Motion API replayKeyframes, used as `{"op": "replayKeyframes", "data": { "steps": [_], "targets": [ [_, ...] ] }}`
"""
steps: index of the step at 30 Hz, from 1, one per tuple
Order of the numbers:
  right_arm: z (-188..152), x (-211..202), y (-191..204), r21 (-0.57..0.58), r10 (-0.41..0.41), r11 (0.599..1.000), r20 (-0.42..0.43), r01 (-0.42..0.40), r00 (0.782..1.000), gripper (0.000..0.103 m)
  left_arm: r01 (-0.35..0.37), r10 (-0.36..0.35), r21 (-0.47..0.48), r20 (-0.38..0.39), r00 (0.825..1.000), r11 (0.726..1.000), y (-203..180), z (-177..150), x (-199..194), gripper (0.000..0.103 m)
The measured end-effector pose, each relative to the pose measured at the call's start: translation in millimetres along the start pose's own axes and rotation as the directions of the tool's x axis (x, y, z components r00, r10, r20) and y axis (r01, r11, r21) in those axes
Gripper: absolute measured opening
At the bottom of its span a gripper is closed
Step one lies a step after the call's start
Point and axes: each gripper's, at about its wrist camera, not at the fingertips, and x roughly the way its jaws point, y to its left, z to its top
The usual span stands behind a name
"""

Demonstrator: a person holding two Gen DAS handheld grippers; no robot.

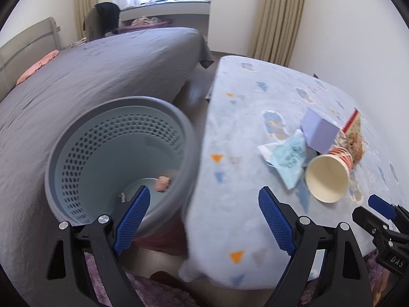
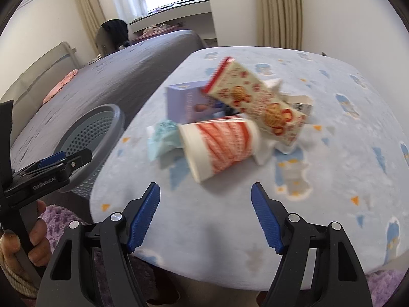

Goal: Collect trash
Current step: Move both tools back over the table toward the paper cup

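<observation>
Trash [image 2: 230, 117] lies piled on the table [image 2: 332, 179] beside the bin [image 1: 115, 158], while both claws [image 1: 204, 220] [image 2: 205, 217] hang wide apart, holding nothing.

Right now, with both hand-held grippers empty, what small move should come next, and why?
Probably ease the right hand-held gripper forward onto the tipped paper cup: its jaws stand open and empty, and the cup lies nearest, straight ahead on the table.
</observation>
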Motion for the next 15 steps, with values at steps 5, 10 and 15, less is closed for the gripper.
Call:
{"op": "replayKeyframes", "data": {
  "steps": [5, 10, 15],
  "targets": [
    [-4.2, -10.4, -34.1, 0.048, -0.019, 0.999, 0.017, 0.019, 1.000, 0.071, 0.026, -0.026, 0.034, 0.000, 1.000, 0.999, -30.7, -1.3, -2.0, 0.088],
    [-7.7, -19.5, -52.2, 0.072, -0.026, 0.997, 0.040, 0.023, 0.999, 0.071, 0.047, -0.046, 0.059, -0.015, 0.999, 0.997, -61.7, 0.3, 1.0, 0.088],
    [-7.1, -25.8, -67.2, 0.101, -0.019, 0.995, 0.063, 0.013, 0.998, 0.071, 0.059, -0.056, 0.093, -0.031, 0.998, 0.994, -90.1, -1.3, 6.2, 0.088]
  ]
}}
